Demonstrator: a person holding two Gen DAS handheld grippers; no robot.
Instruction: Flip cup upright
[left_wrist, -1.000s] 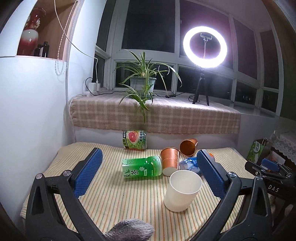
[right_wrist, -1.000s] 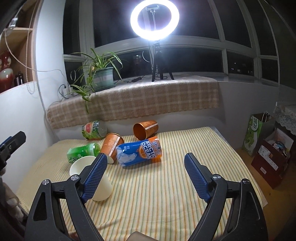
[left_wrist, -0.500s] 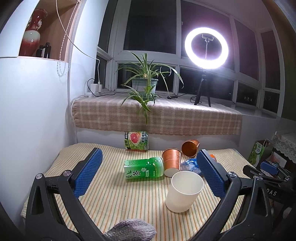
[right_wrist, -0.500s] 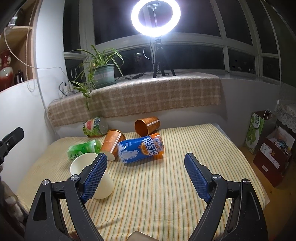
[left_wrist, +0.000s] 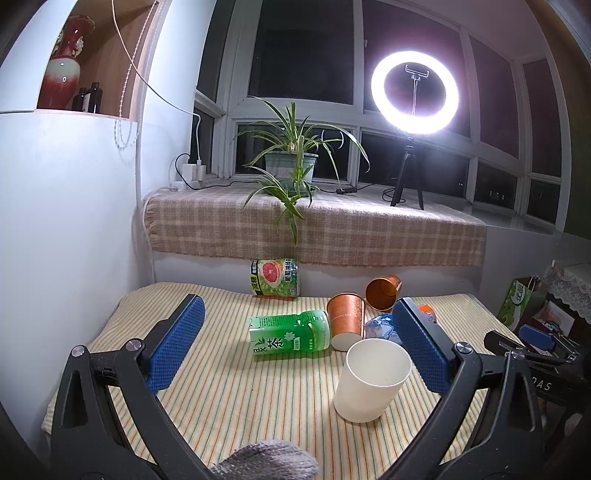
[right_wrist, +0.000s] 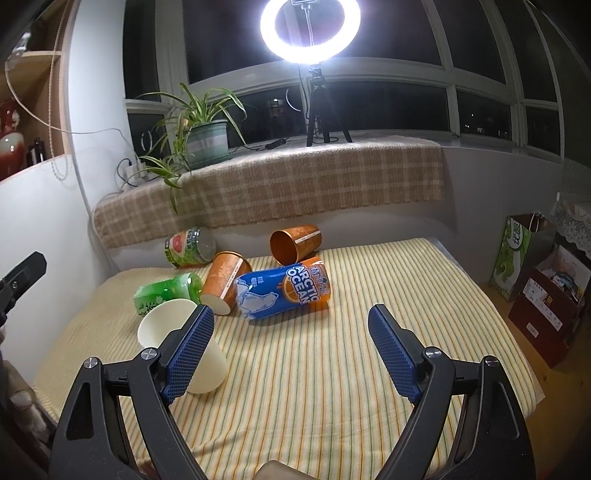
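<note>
On the striped table (left_wrist: 229, 398) our left gripper (left_wrist: 297, 341) is released, gripping nothing. To its right the white cup (left_wrist: 371, 378) stands upright, mouth up, near the green bottle (left_wrist: 290, 334). Farther right, our right gripper (right_wrist: 291, 345) also hangs released, the cup just left of it.

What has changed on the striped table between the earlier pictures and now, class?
Very little. Both views sit slightly lower on the scene frame by frame, so both cameras seem to tilt or lift a touch. Nothing was grasped or released: the left claw and right claw stay open and empty. The white paper cup stands mouth-up as before; the green tea bottle and blue Arctic Ocean can still lie on their sides.
</note>
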